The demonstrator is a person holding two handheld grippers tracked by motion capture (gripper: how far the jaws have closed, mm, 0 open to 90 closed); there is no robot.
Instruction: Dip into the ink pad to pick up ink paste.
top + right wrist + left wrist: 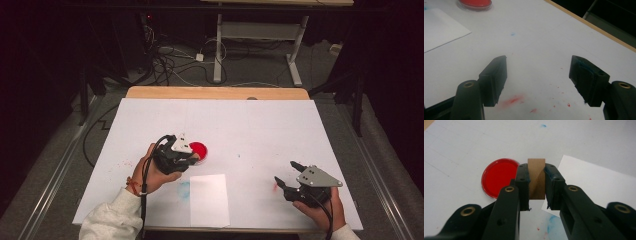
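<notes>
The left gripper (536,182) pinched a small brown wooden block (536,178), probably a stamp, held just beside the red ink dish (499,177) and short of the blank paper sheet (596,182). So pickup looked done, with inking and pressing seemingly left; the right gripper (539,80) rested spread and empty on the table (544,37).

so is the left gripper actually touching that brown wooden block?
Touching. In the left gripper view, the left gripper has both black jaws pressed flat against the sides of the brown wooden block, with no gap visible.
</notes>
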